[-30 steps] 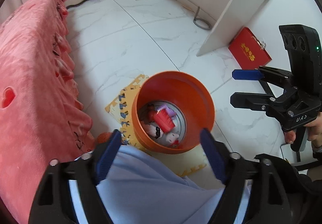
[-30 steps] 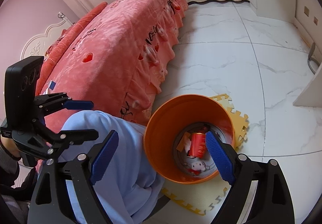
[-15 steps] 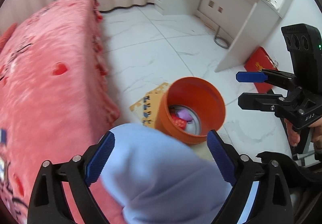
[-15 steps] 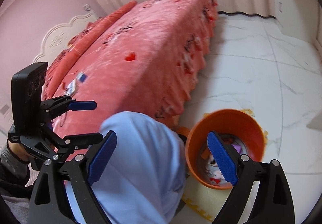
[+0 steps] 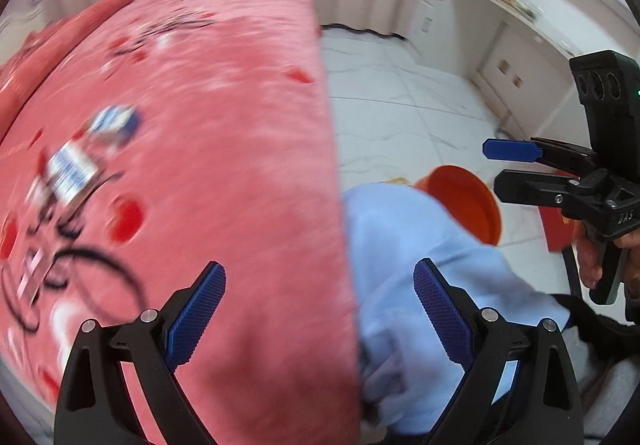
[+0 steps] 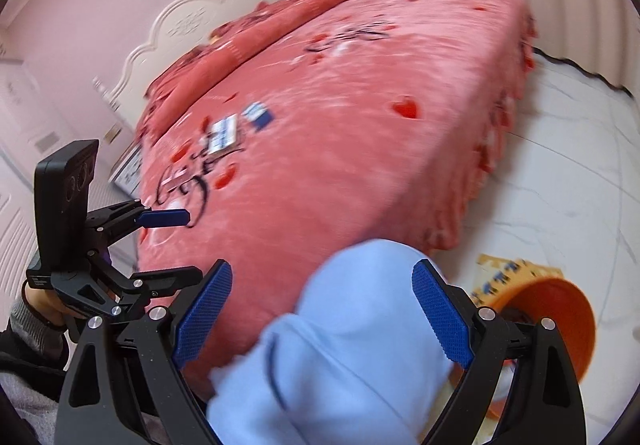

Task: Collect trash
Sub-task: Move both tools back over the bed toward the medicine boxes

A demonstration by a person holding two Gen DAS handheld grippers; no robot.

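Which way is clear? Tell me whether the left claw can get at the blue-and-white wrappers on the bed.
Probably yes. The left claw is open and empty over the pink bedspread, and the wrappers lie on it uncovered, with only bare bedspread between. They are still off to the claw's left.

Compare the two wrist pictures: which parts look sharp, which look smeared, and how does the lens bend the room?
Left wrist view: the left gripper is crisp, while the pink bedspread and the wrappers on it are streaked by motion blur. Right wrist view: the right gripper is sharp, the bed print softer, the orange bin cut off. Both views: fisheye curving, dark round corners, soft even light.
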